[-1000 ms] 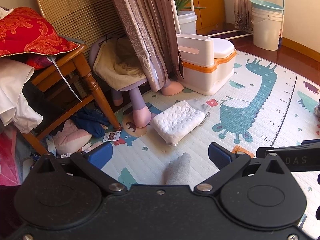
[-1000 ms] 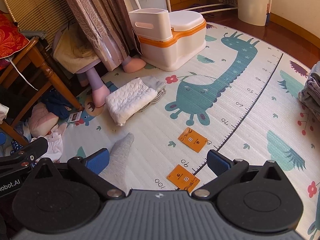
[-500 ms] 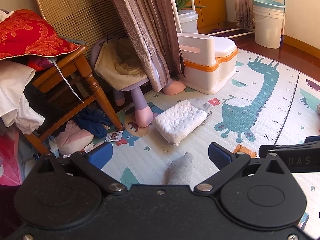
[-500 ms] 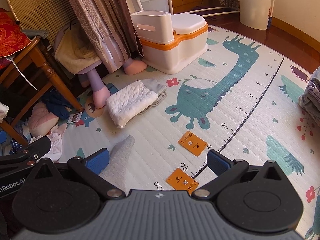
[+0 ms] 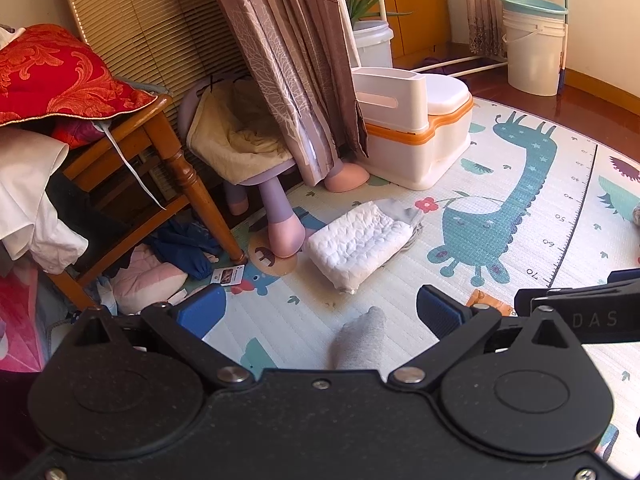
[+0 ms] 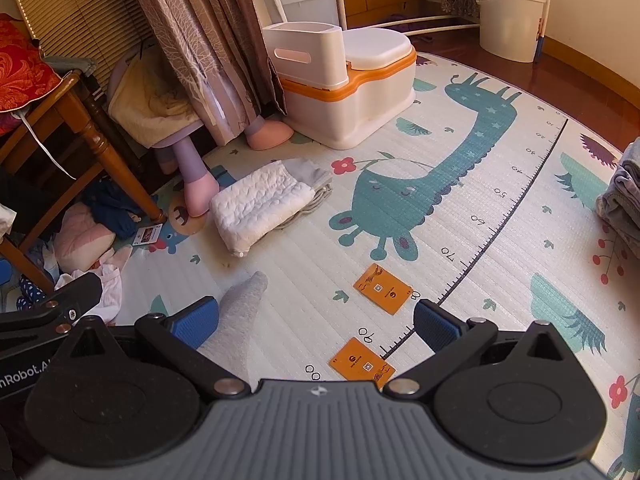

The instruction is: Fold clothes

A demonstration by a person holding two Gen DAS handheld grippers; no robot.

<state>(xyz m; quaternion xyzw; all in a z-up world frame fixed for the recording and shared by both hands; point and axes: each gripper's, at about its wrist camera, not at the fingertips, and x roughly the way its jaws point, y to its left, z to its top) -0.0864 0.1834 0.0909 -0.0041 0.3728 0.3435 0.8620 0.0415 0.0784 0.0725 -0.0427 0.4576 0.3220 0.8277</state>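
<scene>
Ahead of both wide-apart, empty claws, left gripper (image 5: 320, 312) and right gripper (image 6: 316, 320), a giraffe-printed play mat (image 6: 460, 240) is spread (folded white garment (image 5: 358, 248) beyond).

A lived-in family home, plainly a small child's corner. Ahead of the left claw (image 5: 320, 312), a foam play mat (image 5: 520, 248) printed with a giraffe and a height ruler; beyond it a white-and-orange toddler potty (image 5: 412, 120) beside a patterned curtain (image 5: 288, 60). Further left, a wooden chair (image 5: 168, 160) heaped with a red cushion (image 5: 56, 76) and laundry. Far right, a plastic bucket (image 5: 534, 52) on wooden flooring.
</scene>
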